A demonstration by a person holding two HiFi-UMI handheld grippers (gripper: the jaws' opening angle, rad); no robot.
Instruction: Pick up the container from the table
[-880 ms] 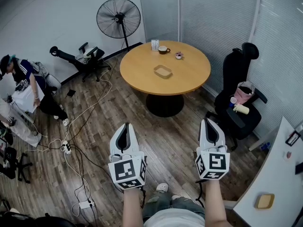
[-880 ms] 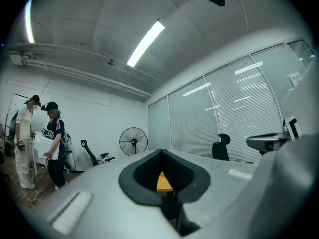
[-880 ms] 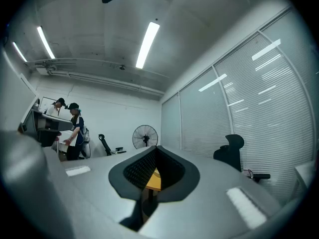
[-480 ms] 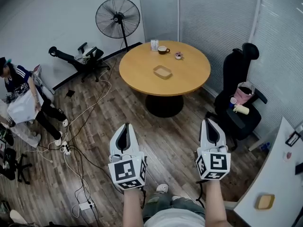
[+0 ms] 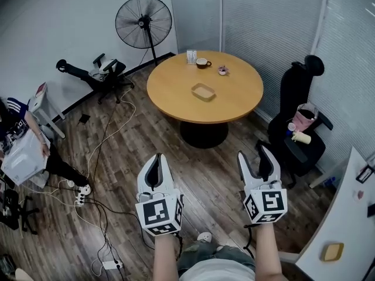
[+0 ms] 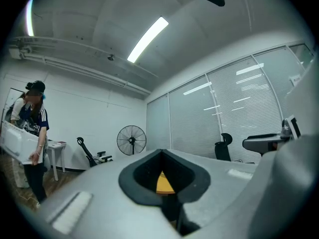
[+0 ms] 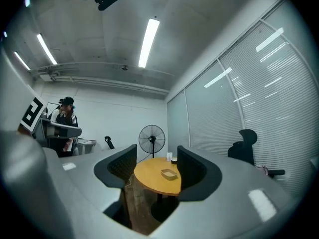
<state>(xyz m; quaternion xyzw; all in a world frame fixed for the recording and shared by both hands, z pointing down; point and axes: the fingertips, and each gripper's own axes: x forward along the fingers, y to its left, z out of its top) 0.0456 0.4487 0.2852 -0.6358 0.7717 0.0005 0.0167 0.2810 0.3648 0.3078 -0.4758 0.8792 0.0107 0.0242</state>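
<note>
Wooden round table holds the container; left fingers closed, right fingers apart, empty.

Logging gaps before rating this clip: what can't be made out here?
Container contents: too small in head and right gripper views.
Table in left gripper view: hidden by the shut left tool, bar a sliver.
Box label, head view: too small to read.

The room has a wood-plank floor, white wall, slatted blinds, a standing fan and a black office chair.
</note>
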